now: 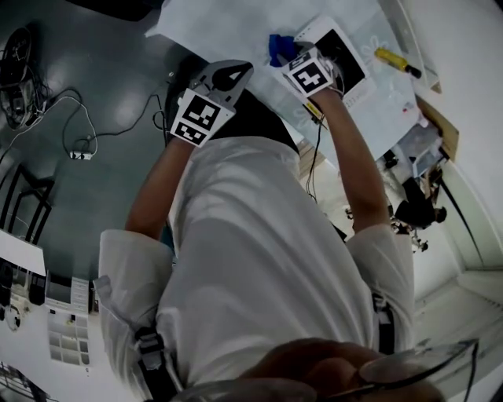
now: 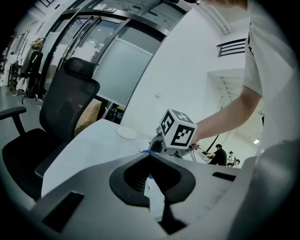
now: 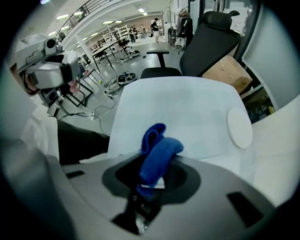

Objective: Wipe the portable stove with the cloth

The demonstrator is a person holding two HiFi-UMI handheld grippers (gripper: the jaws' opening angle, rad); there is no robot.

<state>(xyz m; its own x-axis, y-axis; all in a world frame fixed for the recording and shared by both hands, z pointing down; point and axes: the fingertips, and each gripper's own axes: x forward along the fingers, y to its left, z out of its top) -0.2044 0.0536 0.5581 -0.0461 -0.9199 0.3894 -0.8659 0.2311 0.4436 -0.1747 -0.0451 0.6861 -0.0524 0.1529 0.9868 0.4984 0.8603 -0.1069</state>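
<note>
I am clamping my right gripper (image 1: 292,56) on the blue cloth (image 3: 158,154), letting a bunched fold stick out past the jaws so the fabric, not the tool, meets the surface. The portable stove (image 1: 343,59) is sitting on the white-covered table (image 1: 236,23) just beyond that gripper; I cannot tell whether the cloth is touching it. I am holding my left gripper (image 1: 228,74) closed and empty off the table's near side, probably to keep it out of the wiping path.

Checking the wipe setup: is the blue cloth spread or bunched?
Bunched: the blue cloth stands crumpled, pinched in the right hand-held gripper.
</note>
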